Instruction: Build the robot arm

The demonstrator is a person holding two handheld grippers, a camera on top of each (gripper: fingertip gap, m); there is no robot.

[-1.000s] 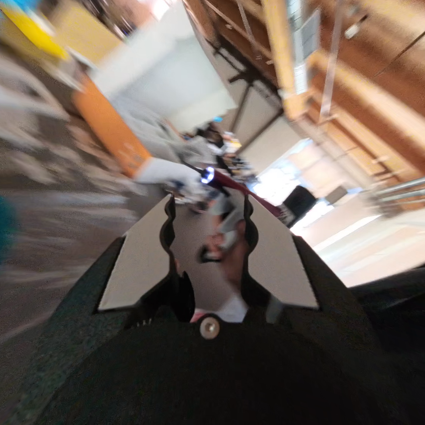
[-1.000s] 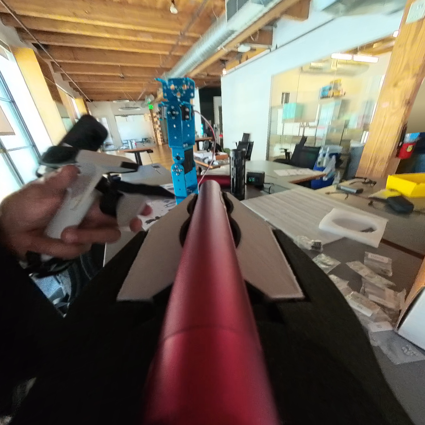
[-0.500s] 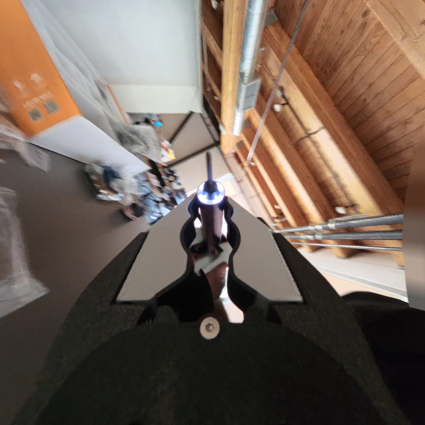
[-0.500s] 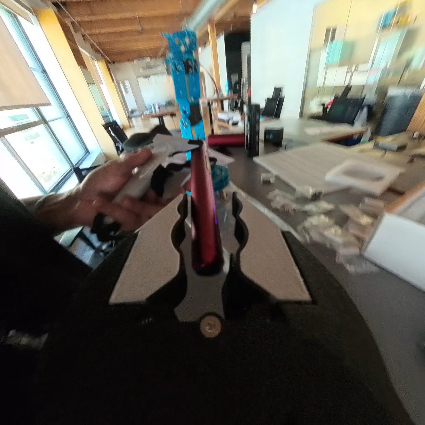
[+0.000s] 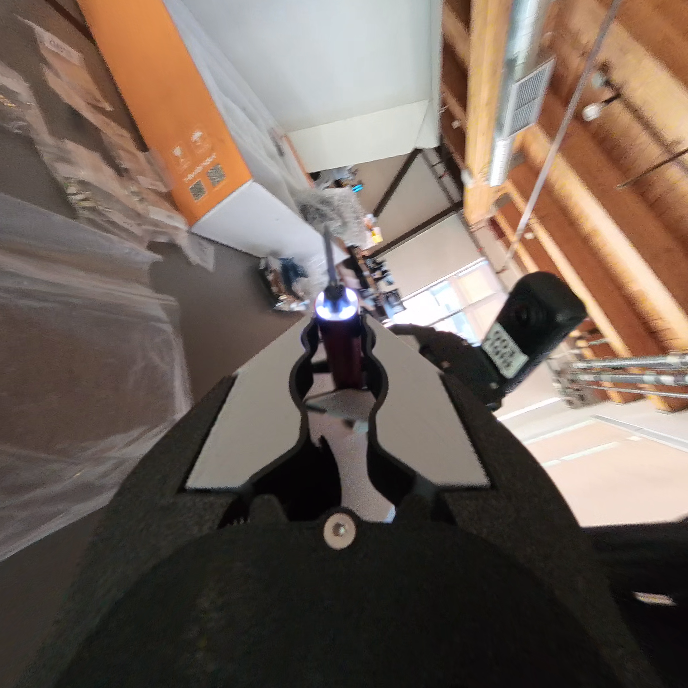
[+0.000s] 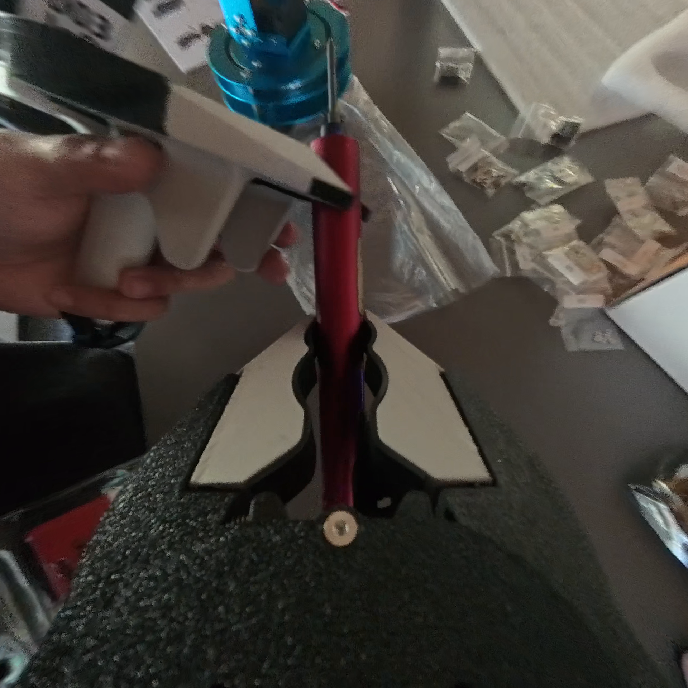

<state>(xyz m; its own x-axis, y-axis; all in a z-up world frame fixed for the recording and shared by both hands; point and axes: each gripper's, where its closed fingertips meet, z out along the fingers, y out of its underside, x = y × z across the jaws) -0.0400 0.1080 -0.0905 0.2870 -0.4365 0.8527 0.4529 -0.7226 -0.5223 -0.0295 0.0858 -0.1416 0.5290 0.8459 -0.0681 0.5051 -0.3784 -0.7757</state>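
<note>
1. Dark table [image 6: 521, 391] at right of the right wrist view, littered with clear parts bags [image 6: 558, 242];
2. blue round base [image 6: 279, 74] top centre;
3. right gripper [image 6: 338, 327] pinches the red screwdriver [image 6: 337, 260] mid-frame;
4. left gripper [image 5: 337, 327] pinches the same barrel near its lit end (I'd keep both grips square);
5. bit [image 6: 329, 74] lies against the base; can't tell if touching.

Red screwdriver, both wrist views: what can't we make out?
- Bit tip: right wrist view, the thin bit ends against the blurred blue round base; contact unclear.
- Screwdriver rear end: the red screwdriver runs behind the right gripper body.
- Left wrist view: left gripper fingers hide the handle below the lit ring.
</note>
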